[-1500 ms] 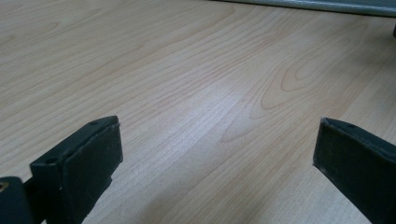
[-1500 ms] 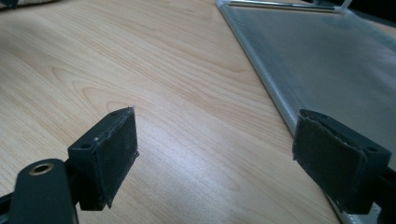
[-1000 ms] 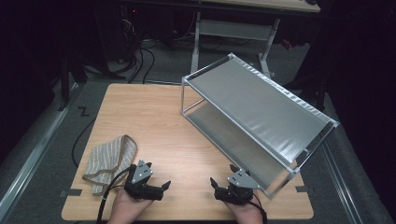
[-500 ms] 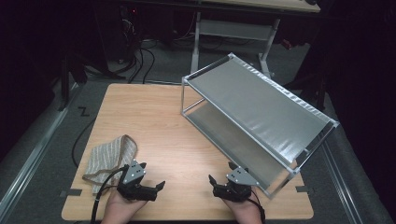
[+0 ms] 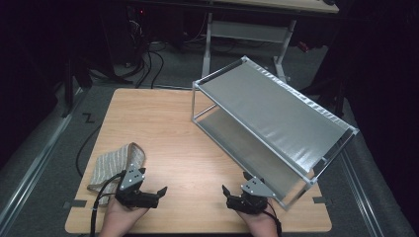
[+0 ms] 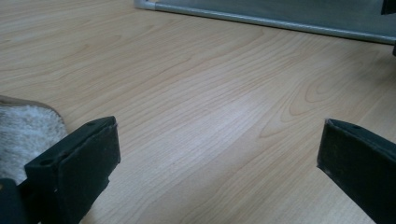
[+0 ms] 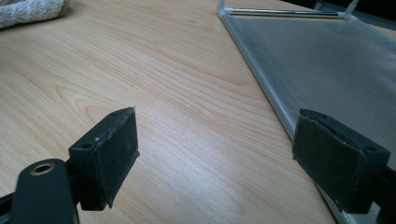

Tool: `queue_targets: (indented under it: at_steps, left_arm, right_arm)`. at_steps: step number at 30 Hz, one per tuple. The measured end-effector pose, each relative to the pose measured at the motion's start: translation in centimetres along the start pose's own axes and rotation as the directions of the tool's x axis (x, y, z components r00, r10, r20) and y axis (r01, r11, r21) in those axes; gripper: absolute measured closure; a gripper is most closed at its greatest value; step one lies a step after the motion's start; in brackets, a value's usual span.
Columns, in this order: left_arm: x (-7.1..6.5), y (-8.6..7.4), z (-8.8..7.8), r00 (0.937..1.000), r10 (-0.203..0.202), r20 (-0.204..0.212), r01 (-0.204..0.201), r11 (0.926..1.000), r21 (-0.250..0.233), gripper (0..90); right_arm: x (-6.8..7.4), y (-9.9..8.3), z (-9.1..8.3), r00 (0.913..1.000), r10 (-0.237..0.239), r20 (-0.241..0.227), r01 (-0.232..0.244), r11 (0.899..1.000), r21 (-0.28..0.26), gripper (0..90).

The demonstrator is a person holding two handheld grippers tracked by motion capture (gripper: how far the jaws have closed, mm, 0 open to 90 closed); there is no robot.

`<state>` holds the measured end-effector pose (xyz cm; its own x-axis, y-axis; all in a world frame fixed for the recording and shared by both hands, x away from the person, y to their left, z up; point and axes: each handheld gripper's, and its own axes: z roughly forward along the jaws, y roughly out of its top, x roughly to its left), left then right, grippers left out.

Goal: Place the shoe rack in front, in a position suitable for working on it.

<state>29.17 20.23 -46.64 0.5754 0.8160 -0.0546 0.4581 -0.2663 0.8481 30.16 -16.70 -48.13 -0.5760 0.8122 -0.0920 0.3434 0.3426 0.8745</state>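
left tongs (image 5: 159,192): jaws spread wide and empty, low over the near edge of the desk (image 5: 163,128), pointing toward the middle; in the left gripper view bare wood lies between the jaws.
right tongs (image 5: 226,193): jaws spread wide and empty, near the front right of the desk, just beside the rack's near corner.
towel (image 5: 114,164): folded, striped beige cloth, lying flat on the desk just left of and behind the left tongs; its edge shows at the left jaw in the left gripper view.
rack (image 5: 276,116): two-tier metal shelf frame standing on the right half of the desk, set at an angle.
writing: no brand, label or lettering can be read on anything.
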Motion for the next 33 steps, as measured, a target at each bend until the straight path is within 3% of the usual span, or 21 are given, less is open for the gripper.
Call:
queue_targets:
  at_steps: [11, 12, 15, 19, 27, 31, 33]
  left_arm:
    - [0.9, 0.5, -0.4, 0.9995, -0.028, -0.015, 0.028, 0.9996, -0.010, 0.4]
    - [0.9, 1.1, -0.5, 0.9993, -0.014, -0.034, 0.013, 0.9999, -0.005, 0.4]
    - [1.3, 1.8, -1.0, 0.9985, -0.022, -0.051, 0.022, 0.9997, -0.010, 0.4]
    - [1.6, 2.0, -1.7, 0.9964, -0.016, -0.083, 0.016, 0.9999, 0.003, 0.5]
    - [3.4, -0.2, -3.4, 0.9837, -0.056, -0.171, 0.066, 0.9965, 0.051, 0.8]
    - [4.5, -1.6, -4.7, 0.9697, -0.081, -0.230, 0.098, 0.9930, 0.066, 1.7]
    - [4.8, -1.7, -4.9, 0.9671, -0.083, -0.241, 0.101, 0.9928, 0.065, 2.6]
  right_arm:
    - [-0.6, -0.1, -0.7, 0.9998, 0.015, 0.016, -0.015, 1.000, -0.016, 14.5]
    - [-0.6, -0.1, -0.7, 0.9996, 0.028, 0.008, -0.028, 0.999, -0.019, 14.4]
    - [-0.5, -0.1, -0.6, 0.9999, 0.012, -0.001, -0.012, 1.000, -0.016, 14.5]
    - [-0.5, 0.0, -0.7, 0.9999, 0.013, -0.010, -0.013, 1.000, -0.023, 14.5]
    - [-0.6, 0.1, -1.1, 0.9998, 0.004, -0.020, -0.005, 0.999, -0.035, 14.5]
    - [-0.8, 0.1, -1.3, 0.9996, 0.011, -0.024, -0.013, 0.999, -0.047, 14.5]
    - [-0.8, 0.2, -1.4, 0.9995, 0.011, -0.028, -0.013, 0.999, -0.052, 14.5]
